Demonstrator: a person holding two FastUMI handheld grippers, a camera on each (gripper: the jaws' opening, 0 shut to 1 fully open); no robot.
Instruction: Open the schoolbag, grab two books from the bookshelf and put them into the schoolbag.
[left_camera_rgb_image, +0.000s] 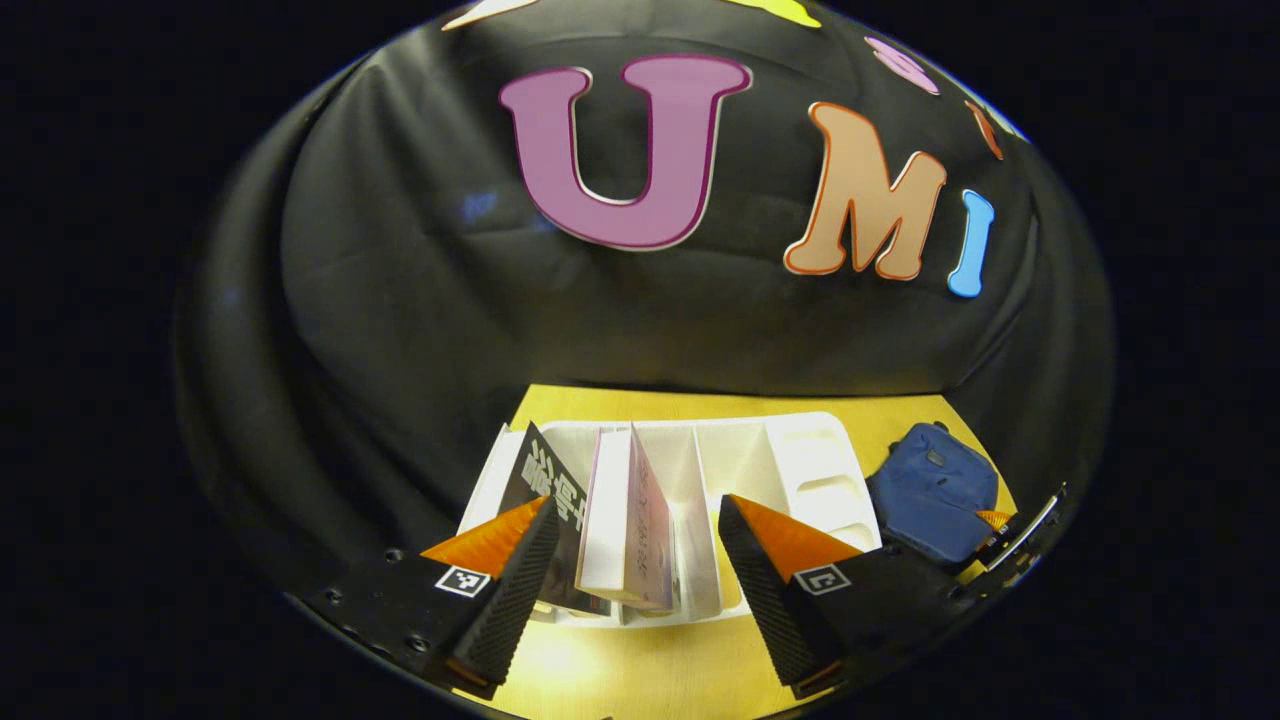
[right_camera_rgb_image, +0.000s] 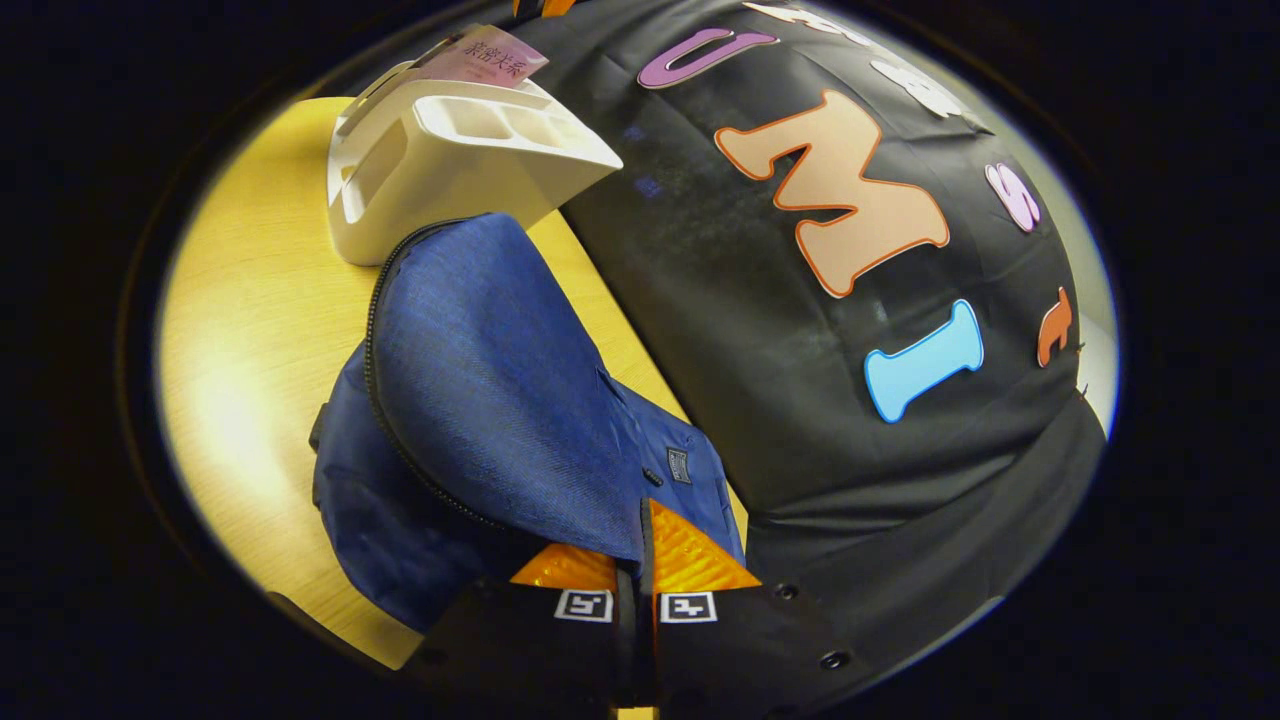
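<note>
Room lies between my left gripper (left_camera_rgb_image: 635, 545)'s parted fingers around upright pink-white book (left_camera_rgb_image: 630, 520) in white plastic bookshelf (left_camera_rgb_image: 800, 455); right gripper (right_camera_rgb_image: 633, 560) clamps blue fabric schoolbag (right_camera_rgb_image: 500, 380) flap; yellow wooden table (right_camera_rgb_image: 250, 330) beneath.

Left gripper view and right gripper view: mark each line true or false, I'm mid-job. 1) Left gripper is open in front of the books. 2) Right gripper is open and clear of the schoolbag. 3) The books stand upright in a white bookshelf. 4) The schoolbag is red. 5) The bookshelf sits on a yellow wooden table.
1) True: the left gripper is open, its fingers either side of the books.
2) False: the right gripper is shut on the schoolbag, pinching its flap.
3) True: they stand in the white bookshelf.
4) False: it is blue.
5) True: the shelf sits on the yellow wooden table.
</note>
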